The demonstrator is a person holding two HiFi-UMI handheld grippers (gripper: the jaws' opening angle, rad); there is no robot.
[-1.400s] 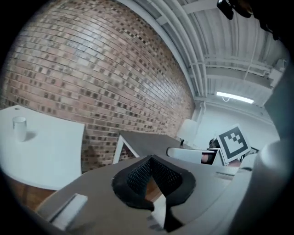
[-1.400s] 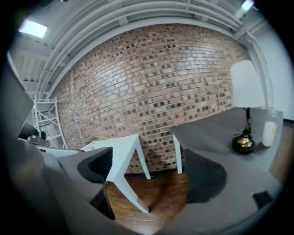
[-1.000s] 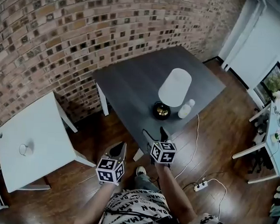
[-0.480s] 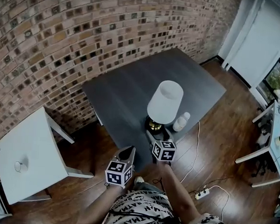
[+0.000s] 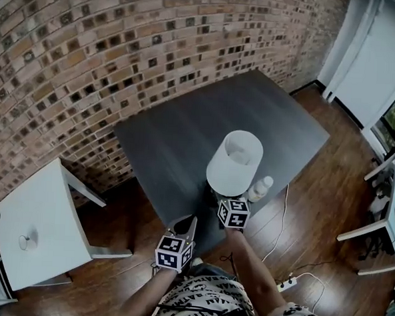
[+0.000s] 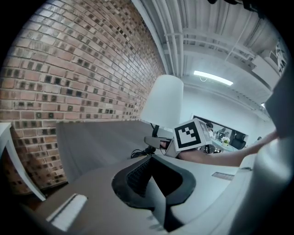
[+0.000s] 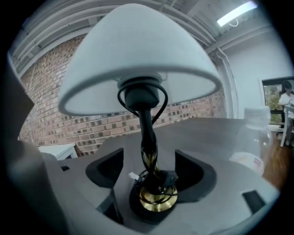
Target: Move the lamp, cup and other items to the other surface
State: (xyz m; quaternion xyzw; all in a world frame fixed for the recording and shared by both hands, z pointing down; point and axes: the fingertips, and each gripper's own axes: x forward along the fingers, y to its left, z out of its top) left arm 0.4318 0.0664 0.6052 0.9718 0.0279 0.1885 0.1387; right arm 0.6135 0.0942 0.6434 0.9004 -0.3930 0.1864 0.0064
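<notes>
Head view: the lamp (image 5: pixel 235 162) stands near the front edge of the dark grey worktop (image 5: pixel 179 136), with a pale bottle (image 5: pixel 260 188) just beside it. The right hand-held gripper (image 5: pixel 220 199) reaches in under the shade; the left hand-held gripper (image 5: pixel 187 223) hovers at the worktop's edge. Both carry cubes with black-and-white square markers.

Left gripper view: its jaws are closed together with nothing between them, and the lamp rises beyond.

Right gripper view: the jaws stand wide apart on either side of the lamp's stem and brass base (image 7: pixel 157 197), not gripping. The bottle's label (image 7: pixel 245 160) is too blurred to read.
</notes>
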